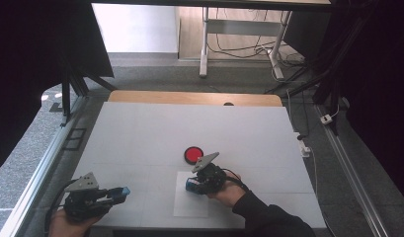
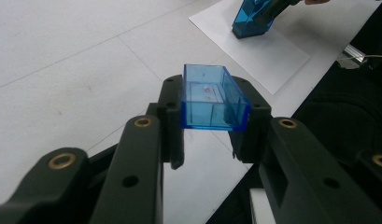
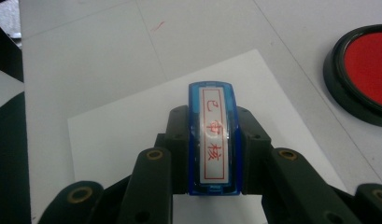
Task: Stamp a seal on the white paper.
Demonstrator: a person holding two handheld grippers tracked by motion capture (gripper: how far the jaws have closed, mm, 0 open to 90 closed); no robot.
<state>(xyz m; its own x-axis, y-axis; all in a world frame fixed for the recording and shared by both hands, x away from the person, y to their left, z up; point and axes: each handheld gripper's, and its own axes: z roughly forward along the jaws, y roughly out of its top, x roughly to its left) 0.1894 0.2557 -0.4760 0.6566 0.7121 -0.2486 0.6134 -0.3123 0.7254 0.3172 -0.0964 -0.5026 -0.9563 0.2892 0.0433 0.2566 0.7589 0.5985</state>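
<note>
My left gripper (image 1: 115, 194) is shut on a clear blue stamp cap (image 2: 212, 100), held hollow side up near the table's front left. My right gripper (image 1: 194, 186) is shut on a blue stamp (image 3: 213, 140); its white label bears red characters. In the high view the stamp (image 1: 191, 186) is over the upper left part of a white paper sheet (image 1: 191, 202). Whether it touches the sheet I cannot tell. A round red ink pad (image 1: 193, 154) lies just beyond the sheet. In the left gripper view the stamp (image 2: 251, 18) stands on or just above the paper (image 2: 272, 56).
The white table (image 1: 155, 128) has a wooden strip along its far edge. A metal rail (image 1: 39, 173) runs down the left side. Cables and a desk frame (image 1: 239, 44) are on the floor behind. The ink pad (image 3: 366, 74) sits right of the stamp in the right gripper view.
</note>
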